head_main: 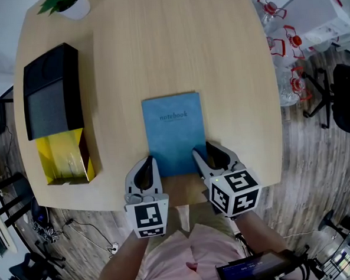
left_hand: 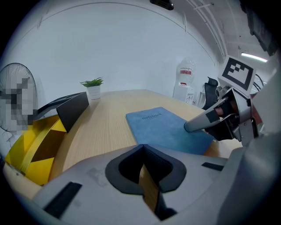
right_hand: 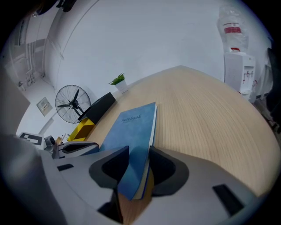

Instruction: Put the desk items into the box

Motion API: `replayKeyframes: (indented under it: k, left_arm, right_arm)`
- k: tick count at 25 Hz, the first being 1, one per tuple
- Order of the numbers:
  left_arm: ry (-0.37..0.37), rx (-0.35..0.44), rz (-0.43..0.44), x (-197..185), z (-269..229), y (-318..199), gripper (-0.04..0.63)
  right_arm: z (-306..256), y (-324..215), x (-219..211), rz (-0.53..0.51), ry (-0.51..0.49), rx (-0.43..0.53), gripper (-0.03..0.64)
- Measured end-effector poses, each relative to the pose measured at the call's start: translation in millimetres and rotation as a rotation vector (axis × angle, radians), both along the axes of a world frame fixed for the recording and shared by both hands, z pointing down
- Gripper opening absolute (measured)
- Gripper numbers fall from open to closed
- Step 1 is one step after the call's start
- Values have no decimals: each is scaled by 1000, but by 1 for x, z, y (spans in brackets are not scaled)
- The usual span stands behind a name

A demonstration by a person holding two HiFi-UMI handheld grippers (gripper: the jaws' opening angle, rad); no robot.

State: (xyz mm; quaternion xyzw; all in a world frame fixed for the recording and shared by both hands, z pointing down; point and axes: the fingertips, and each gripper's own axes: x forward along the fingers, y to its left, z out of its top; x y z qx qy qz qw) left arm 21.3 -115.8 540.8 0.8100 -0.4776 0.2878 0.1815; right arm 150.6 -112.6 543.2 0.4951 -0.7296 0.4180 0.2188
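Right claw (right_hand: 137, 157) on notebook (right_hand: 131, 125), label "notebook"

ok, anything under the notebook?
Only the table shows beneath its near corner, which the right gripper pinches. Whatever lies under the rest of the notebook is covered by it.

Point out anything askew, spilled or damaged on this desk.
Nothing stands out. The blue notebook lies square on the desk, its near corner clamped in the right tool; the yellow-and-black box sits open near the left edge.
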Motion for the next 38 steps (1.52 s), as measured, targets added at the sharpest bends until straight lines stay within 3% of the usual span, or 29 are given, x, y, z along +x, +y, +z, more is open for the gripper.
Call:
replayKeyframes:
  k: [6,9,12,14,19,26,38]
  left_arm:
    - [-2,1,-2,-2,1,-1,9]
    - [1,0,-3,-2,1,0,9]
    - [4,-3,-4,-2,1,-1,9]
    - [7,-6,-5,-1,1,0,9]
    - [16,-12,-2,0,1,0,9]
    - [15,-3,-2,-1,1,1,9]
    - [22,-17,19,-5,3,28,9]
  right_arm:
    - [-4,-1,2,75,-162,-26,135]
    - [-15,-1,0,122,-342,-50,129]
    - [-32,-1,-18,80,-503,-50,78]
    - [-36,-2,-31,29,-477,-33,75]
    - [-27,-3,-31,-3,-297,11,92]
    - [-31,-2,-35,-31,-300,0,56]
    - [-28,23,-38,-14,-293,-6,51]
